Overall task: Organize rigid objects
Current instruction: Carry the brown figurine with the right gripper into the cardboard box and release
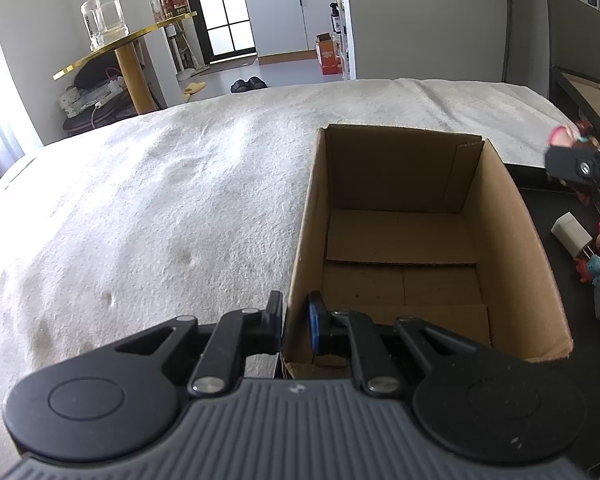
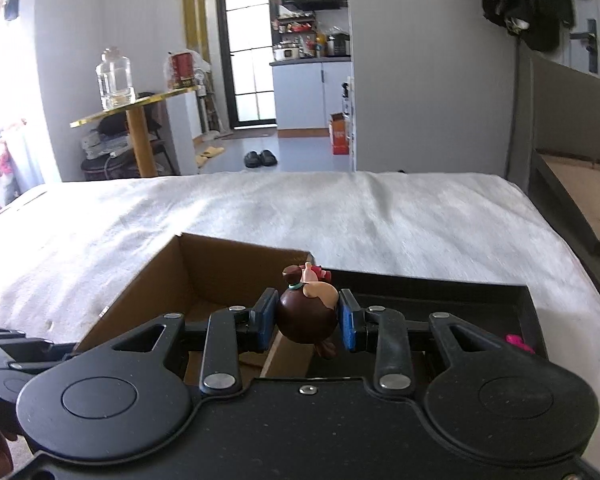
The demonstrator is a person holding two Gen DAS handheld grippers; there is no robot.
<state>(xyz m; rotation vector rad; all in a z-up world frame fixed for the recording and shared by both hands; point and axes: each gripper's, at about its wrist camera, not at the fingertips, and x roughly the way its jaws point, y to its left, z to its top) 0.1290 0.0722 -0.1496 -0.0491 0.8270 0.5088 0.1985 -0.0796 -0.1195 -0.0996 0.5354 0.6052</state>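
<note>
Brown figurine (image 2: 306, 312) clenched in right gripper (image 2: 306, 316) jaws, aloft beside cardboard box (image 1: 400, 240) (empty, on bed (image 1: 160, 200)). Left gripper (image 1: 294, 320) pinches box's near wall. Advice: carry over the opening, lower before releasing.

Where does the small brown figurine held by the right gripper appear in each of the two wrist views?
Left wrist view: the figurine is at the far right edge, partly hidden, above the right gripper, beyond the cardboard box.
Right wrist view: the figurine is in the lower centre, clamped between the blue pads of the right gripper.
Shared landmark: the open cardboard box on the white bedcover.
</note>
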